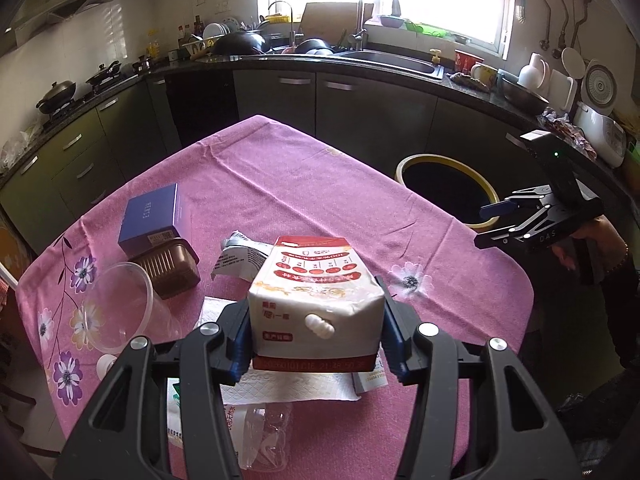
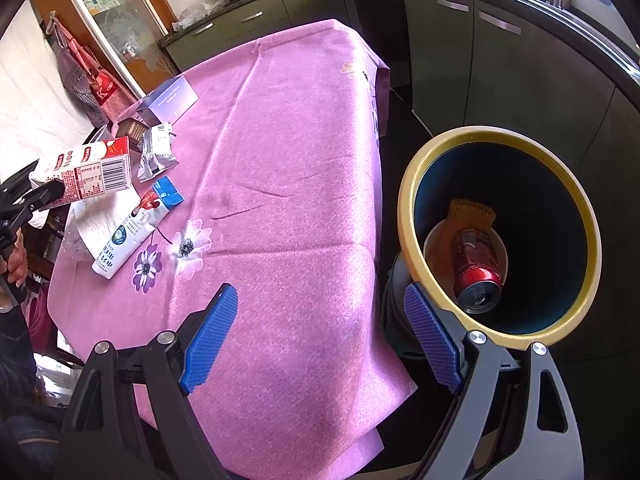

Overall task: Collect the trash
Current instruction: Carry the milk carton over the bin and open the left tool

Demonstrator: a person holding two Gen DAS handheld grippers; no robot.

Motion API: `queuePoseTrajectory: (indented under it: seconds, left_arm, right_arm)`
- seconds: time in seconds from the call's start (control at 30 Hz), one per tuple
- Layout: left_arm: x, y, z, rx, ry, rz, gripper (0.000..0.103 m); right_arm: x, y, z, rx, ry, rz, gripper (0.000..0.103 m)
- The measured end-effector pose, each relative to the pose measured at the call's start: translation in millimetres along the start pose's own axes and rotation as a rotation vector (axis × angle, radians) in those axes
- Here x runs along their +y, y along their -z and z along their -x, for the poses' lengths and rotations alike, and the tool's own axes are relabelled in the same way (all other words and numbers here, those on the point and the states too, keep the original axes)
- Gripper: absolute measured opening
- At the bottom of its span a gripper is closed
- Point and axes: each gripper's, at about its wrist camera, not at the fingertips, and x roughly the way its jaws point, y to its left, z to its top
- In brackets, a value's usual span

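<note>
My left gripper point(image 1: 316, 344) is shut on a red and white milk carton point(image 1: 316, 292) and holds it above the pink tablecloth point(image 1: 288, 184). The carton also shows at the left of the right wrist view point(image 2: 88, 172). My right gripper point(image 2: 320, 332) is open and empty, at the table's corner beside the yellow-rimmed trash bin point(image 2: 412, 184). A red can point(image 2: 476, 268) lies in the bin. The bin also shows in the left wrist view point(image 1: 404, 164), with the right gripper point(image 1: 500, 220) next to it.
On the table lie a blue box point(image 1: 150, 216), a brown tray point(image 1: 168, 268), a clear plastic cup point(image 1: 116, 304), a silver wrapper point(image 2: 158, 152), a blue and white carton point(image 2: 136, 224), paper towels point(image 1: 288, 388) and a crushed clear bottle point(image 1: 268, 436). Kitchen cabinets point(image 1: 360, 104) stand behind.
</note>
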Motion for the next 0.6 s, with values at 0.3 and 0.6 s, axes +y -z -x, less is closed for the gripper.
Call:
queuePoseTrajectory:
  seconds: [0.3, 0.6]
  left_arm:
    - [-49, -33, 21, -0.041, 0.131, -0.079, 0.05]
    - [-140, -100, -56, 0.0, 0.312, -0.182, 0.05]
  right_arm:
    - [-32, 18, 51, -0.095, 0.079, -0.074, 0.084]
    - [-92, 61, 114, -0.18, 0.169, -0.213, 0.085]
